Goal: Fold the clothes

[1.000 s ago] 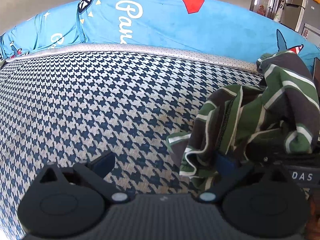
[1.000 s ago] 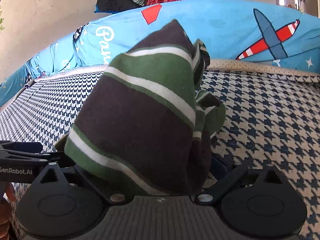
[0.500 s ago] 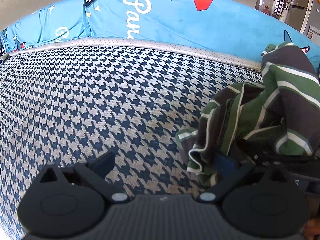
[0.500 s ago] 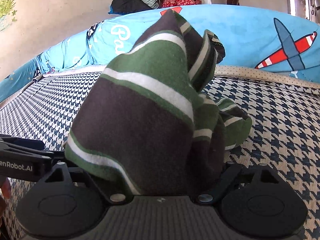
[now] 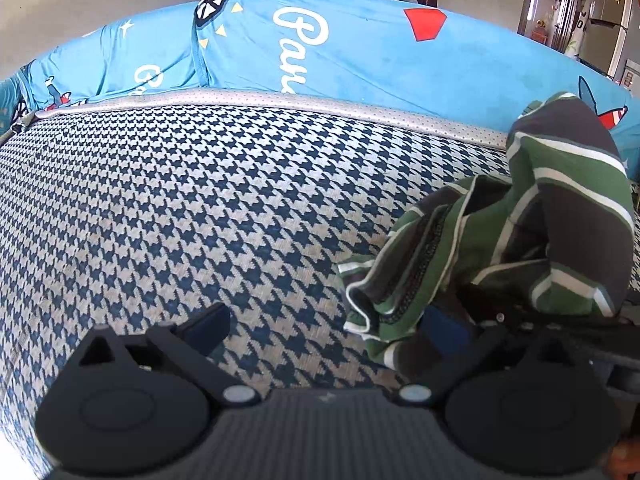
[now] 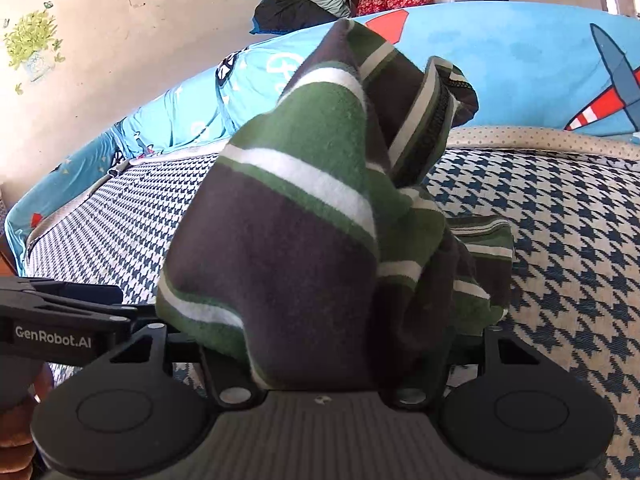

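Bunching over our right gripper [image 6: 320, 344], the green-and-charcoal striped knit garment [image 6: 304, 216] hides its fingers, grip unclear; left gripper [image 5: 320, 332] fingers wide apart, holding nothing, above the houndstooth bed [image 5: 200, 200].

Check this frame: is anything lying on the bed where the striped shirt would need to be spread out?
Nothing visible. The houndstooth bed cover in front of the open left gripper is bare. The striped shirt hangs bunched over the right gripper, whose fingers it hides.

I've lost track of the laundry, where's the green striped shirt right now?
The green striped shirt is bunched in the right gripper above the houndstooth mattress, just right of the open left gripper.
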Demonstrator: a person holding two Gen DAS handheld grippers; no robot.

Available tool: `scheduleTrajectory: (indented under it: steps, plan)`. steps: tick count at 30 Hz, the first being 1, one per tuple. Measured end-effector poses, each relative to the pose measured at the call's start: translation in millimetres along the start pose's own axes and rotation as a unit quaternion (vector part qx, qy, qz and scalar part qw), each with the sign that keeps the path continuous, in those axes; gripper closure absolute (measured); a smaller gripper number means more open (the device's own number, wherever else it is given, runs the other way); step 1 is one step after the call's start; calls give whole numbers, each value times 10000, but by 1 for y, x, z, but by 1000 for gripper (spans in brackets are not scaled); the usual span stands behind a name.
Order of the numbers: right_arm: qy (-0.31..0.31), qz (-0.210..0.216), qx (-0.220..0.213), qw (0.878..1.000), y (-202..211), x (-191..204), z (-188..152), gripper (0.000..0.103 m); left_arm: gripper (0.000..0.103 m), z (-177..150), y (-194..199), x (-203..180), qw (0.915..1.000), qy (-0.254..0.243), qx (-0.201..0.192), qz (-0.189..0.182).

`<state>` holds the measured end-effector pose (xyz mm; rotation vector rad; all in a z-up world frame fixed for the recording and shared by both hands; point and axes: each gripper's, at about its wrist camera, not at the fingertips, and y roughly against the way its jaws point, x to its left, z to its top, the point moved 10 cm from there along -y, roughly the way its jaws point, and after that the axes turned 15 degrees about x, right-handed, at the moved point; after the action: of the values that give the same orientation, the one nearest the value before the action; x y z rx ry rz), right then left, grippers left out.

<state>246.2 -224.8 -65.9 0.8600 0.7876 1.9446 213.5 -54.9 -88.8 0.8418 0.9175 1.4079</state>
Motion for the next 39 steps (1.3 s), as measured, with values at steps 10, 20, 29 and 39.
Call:
scheduleTrajectory:
  steps: [10,20,29,39]
  plan:
    - [509,-305,301,9978,-20,39,0,40,0,-1,8,53,9988,382,-10,296]
    - [310,-752,553,9952,-17,36,-12,28,0,-6,14,52,9987,446,-60,238]
    - [215,-689,174,9972,32,47,-28,14,0,-23,34,59,9973,669,-252,163]
    - [-878,-1099,353,9894,55,39,-64,13,0,-65,35,45,9992,312,-21,267]
